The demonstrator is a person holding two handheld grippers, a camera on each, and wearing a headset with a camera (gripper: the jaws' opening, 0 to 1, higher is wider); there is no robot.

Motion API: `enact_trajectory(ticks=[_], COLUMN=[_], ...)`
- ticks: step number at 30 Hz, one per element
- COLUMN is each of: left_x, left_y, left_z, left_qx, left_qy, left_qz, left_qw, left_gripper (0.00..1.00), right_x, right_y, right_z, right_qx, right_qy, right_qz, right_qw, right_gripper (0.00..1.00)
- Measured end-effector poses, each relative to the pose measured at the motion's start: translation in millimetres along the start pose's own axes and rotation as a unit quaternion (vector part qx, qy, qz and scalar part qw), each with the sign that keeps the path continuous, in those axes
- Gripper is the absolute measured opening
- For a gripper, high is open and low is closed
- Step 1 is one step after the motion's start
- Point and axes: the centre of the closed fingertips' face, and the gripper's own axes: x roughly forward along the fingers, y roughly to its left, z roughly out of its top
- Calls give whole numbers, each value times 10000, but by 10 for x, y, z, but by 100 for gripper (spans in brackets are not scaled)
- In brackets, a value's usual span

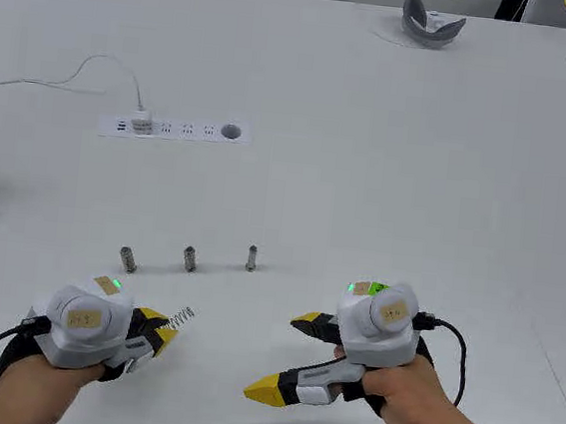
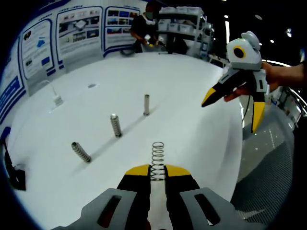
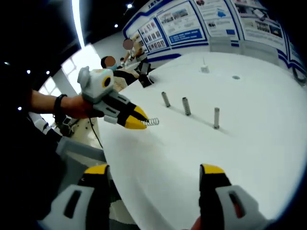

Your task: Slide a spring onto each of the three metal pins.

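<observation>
Nothing can be read: print on the blue-and-white wall posters (image 2: 79,26) is blurred, and marks on the tan sticker (image 1: 83,319) of the left gripper (image 1: 162,327) are too small.

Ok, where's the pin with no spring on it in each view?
Head view: the bare pin is rightmost of three, near centre.
Left gripper view: bare pin farthest in the row, above centre.
Right gripper view: bare pin nearest, right of centre.
Shared landmark: the spring in the left gripper's jaws.

Open table (image 1: 394,203) lies all round the three pins (image 1: 189,258); a power strip (image 1: 174,128) sits well behind them.
</observation>
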Motion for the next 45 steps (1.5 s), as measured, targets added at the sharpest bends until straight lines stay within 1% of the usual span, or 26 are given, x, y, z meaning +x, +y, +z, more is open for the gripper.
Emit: enact_trajectory(ticks=[3,5,11,14,17,20,23,28,33,43,45], left_x=[-69,-89,-169,-194,-210,-229,-250,-266,-273,-280,-274], left_y=[-13,-16,-19,-34,-60,-111,-183,-299,-399,-517,-528], left_z=[76,104,235,273,275,257,262,306,369,477,477], left_qx=[68,88,184,225,219,224,247,263,367,542,563], left_qy=[-68,-89,-225,-267,-276,-273,-292,-340,-388,-483,-483], left_qz=[-9,-26,2,-4,-14,-26,-63,-146,-223,-339,-357], left_qw=[10000,9999,9996,9994,9994,9994,9992,9990,9983,9968,9966], left_gripper=[10,10,10,10,10,10,10,10,10,10,10], right_x=[15,23,62,79,95,111,121,158,206,289,293], right_y=[16,25,31,47,58,70,83,110,197,343,367], right_z=[28,51,105,147,201,250,341,434,504,629,650], right_qx=[-15,-13,11,43,75,136,255,403,456,796,843], right_qy=[-1,-21,-72,-127,-197,-258,-423,-576,-653,-811,-844], right_qz=[34,60,119,163,199,238,298,428,603,993,1063], right_qw=[10000,10000,9999,9998,9996,9993,9983,9966,9950,9885,9871], right_gripper=[77,77,76,75,74,73,71,67,60,47,43])
